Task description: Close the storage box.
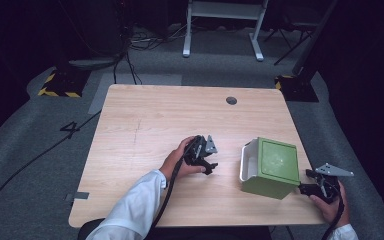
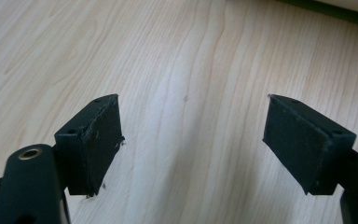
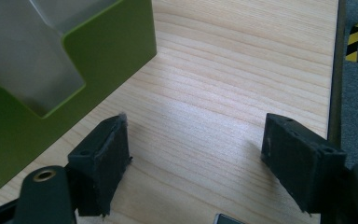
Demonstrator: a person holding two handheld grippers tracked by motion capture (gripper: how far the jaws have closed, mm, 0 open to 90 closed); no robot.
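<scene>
A green box (image 1: 272, 167) with a white inner bin lies on its side at the right of the wooden table (image 1: 150, 120). My left gripper (image 1: 206, 161) is held over the middle of the table, left of the box and apart from it. Its jaws are open with only bare wood between them (image 2: 191, 135). My right gripper (image 1: 307, 181) sits at the box's right near corner by the table's edge. Its jaws stand open over the wood (image 3: 196, 154), and the green box wall (image 3: 98, 60) with a cut-out is just beyond the left pad (image 3: 105, 161).
A round grommet (image 1: 231, 100) is set in the table's far side. The table's right edge (image 3: 334, 93) runs close beside my right gripper, with grey floor beyond. Cables, a yellow-black base (image 1: 60, 85) and a white frame stand on the floor behind the table.
</scene>
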